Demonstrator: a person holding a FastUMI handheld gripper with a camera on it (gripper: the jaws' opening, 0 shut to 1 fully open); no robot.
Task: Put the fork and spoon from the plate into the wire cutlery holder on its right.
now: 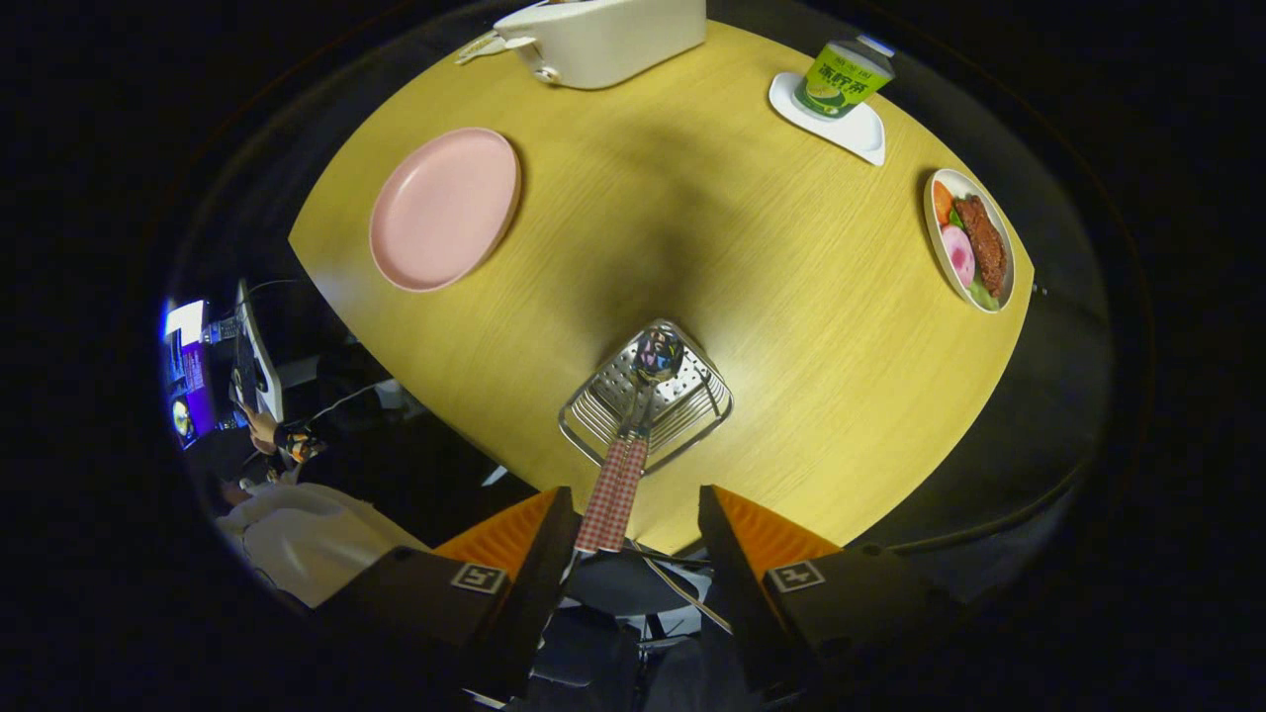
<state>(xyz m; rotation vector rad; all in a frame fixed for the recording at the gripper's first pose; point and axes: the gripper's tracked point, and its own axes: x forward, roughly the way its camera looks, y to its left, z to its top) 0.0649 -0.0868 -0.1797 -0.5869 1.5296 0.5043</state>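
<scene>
- The gripper (638,514) hangs above the near edge of the yellow table (791,297), with its jaws wide apart and nothing pressed between them.
- The wire cutlery holder (645,396) stands just ahead of the fingers.
- The spoon (655,358) is inside the holder, bowl end down, and its checkered handle (613,494) rises between the fingers, near the left one; I cannot tell if it touches.
- A second handle seems to lie against the first, but the fork itself is hard to make out.
- The pink plate (445,208) lies bare, well apart to the left.
- A person's hand (262,430) shows beside the table, partly in the dark.
</scene>
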